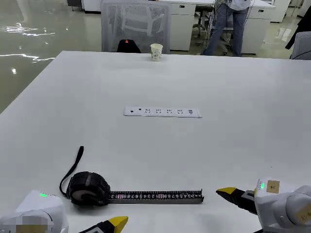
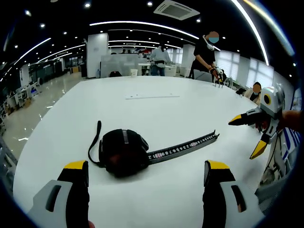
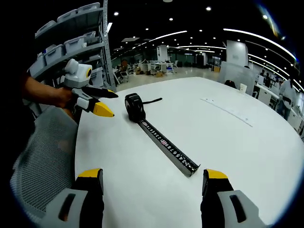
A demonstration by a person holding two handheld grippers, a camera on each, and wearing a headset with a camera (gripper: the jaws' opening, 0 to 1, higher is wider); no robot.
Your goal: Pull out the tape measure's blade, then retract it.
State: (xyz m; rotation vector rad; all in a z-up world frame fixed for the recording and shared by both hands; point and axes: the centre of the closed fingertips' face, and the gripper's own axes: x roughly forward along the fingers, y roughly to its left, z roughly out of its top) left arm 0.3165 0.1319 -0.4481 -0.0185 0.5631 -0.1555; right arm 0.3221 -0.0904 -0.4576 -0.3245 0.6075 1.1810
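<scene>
Open office, glossy floor [image 1: 39, 39]. Big white table [image 1: 243, 145]. Power strip [image 1: 162, 112] well ahead of both grippers. Tape measure [image 1: 87, 188] lies just ahead of L gripper [image 2: 146, 167], blade [image 1: 155, 196] out toward R gripper [image 3: 149, 175]; both w/ jaws wide, empty.

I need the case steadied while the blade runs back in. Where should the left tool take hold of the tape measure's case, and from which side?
Probably the black case across its two broad faces, with the left tool coming from above at the strap end: it stands upright, and the blade leaves the other end.
</scene>
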